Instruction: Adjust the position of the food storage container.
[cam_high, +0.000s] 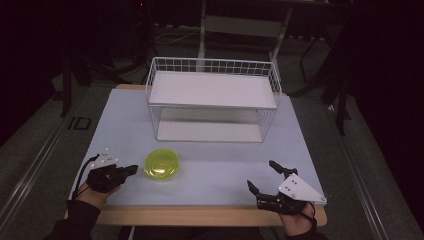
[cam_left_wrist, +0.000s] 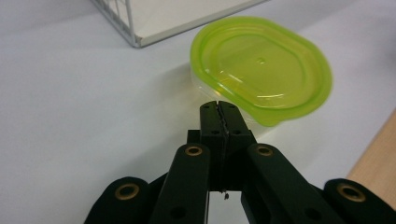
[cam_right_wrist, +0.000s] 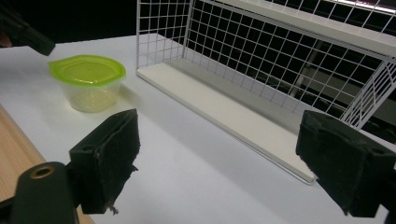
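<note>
We're sitting at the near edge of the table (cam_high: 210, 170) with both grippers parked low, nothing picked up. Our right gripper (cam_high: 265, 176) is resting near the front right corner with its jaws spread wide and empty, probably so it's ready to reach in. Our left gripper (cam_high: 131, 170) is pinched fully together on nothing, tips just beside the container, looking more like it's lining up than grabbing.

The green-lidded container (cam_high: 162, 164) is sitting on the table a little left of centre, lid on, between us and the wire shelf rack (cam_high: 212, 100) further back. It's see-through below the lid, but we can't tell if anything's inside.

Beyond the rack it's getting really dark, so we're only guessing at furniture legs back there. The rack's far lower corner is hidden behind its own shelf.
</note>
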